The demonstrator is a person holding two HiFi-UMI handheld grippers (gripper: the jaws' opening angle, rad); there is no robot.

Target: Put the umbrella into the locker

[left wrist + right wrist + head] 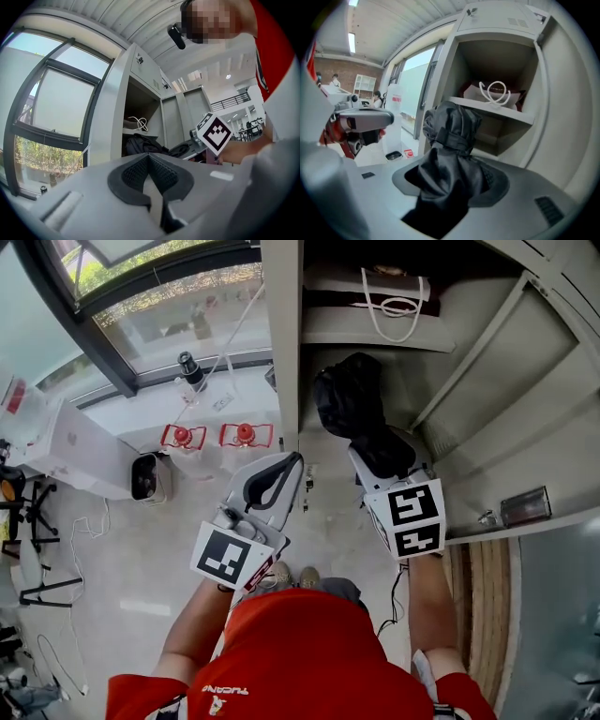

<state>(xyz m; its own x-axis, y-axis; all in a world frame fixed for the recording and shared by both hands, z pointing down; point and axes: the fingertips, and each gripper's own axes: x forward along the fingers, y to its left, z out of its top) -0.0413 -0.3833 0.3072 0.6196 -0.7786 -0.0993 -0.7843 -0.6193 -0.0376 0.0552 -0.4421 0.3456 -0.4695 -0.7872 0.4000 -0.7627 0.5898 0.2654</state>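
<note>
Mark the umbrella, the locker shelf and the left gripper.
umbrella (451, 129), right gripper view, on the strapped black canopy.
locker shelf (497, 111), right gripper view, on its front edge.
left gripper (149, 159), left gripper view, where the two pads meet.

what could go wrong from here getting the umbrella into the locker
1. The right gripper pinches the folded black umbrella by soft, bunched fabric, so it could slip or sag out of the grip.
2. The umbrella's far end sits close to the front edge of the shelf and might catch on it going in, perhaps nudging the white-handled bag above.
</note>
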